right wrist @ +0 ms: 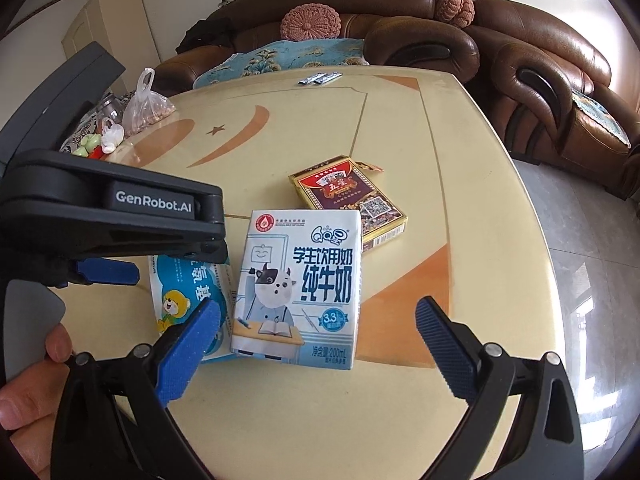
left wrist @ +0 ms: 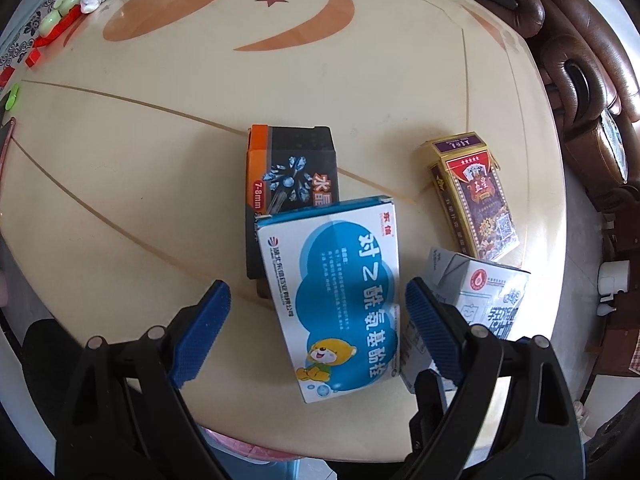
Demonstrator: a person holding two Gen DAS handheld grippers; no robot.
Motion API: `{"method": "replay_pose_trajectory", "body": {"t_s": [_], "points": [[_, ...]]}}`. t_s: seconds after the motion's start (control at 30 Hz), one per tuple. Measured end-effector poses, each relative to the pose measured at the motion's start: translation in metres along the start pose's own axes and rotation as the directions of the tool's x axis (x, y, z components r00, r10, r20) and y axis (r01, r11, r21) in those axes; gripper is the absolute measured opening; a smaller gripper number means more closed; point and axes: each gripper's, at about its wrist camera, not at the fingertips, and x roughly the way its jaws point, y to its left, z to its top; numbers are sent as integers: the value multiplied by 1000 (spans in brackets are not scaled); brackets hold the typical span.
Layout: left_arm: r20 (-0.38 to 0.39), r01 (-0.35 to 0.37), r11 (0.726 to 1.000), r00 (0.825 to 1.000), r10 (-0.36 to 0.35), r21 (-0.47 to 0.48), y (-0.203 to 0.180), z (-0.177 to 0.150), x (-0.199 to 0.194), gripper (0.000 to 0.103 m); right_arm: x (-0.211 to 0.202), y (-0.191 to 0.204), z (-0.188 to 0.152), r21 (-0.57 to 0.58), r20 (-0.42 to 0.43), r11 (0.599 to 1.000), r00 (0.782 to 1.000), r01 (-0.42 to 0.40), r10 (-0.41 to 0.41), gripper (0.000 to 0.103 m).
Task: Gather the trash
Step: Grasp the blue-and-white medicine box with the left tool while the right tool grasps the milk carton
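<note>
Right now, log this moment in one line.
left gripper: open, straddling medicine box | right gripper: open, facing milk carton | nothing held

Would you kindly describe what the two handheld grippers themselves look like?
Both the left gripper and right gripper have matte black plastic frames with silver rivets and blue, ridged rubber pads. The left gripper's side reads "GenRobot.AI" in white. A bare hand grips one.

The left gripper (left wrist: 318,312) is hanging wide open over a white-and-blue cardboard medicine box (left wrist: 332,296) lying between its jaws, a white milk carton (left wrist: 486,292) sitting just outside the right jaw.
</note>
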Motion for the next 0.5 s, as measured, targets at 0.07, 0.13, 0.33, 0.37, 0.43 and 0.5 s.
{"method": "replay_pose_trajectory", "body": {"t_s": [0.07,0.13,0.33,0.37,0.43,0.5], "points": [[-7,-7,1000,1000,7,-2,0,1,4,87,7,-1,-1,6,-14,1000,1000,2,-2,96],[-16,-7,1000,1000,7,-9,-3,3,10,87,13,-2,-2,11,-23,1000,1000,5,-5,96],[-30,-12,1000,999,11,-25,-6,11,23,87,23,-3,-2,14,-25,1000,1000,17,-17,96],[-32,-14,1000,999,13,-27,-7,12,25,87,24,-2,-2,9,-26,1000,999,24,-24,95],[-37,-12,999,999,11,-31,-7,12,28,87,26,0,-2,-2,-25,999,999,38,-38,95],[-42,-13,1000,999,12,-27,-7,12,30,85,29,1,-2,-7,-34,999,999,39,-39,89]]}}
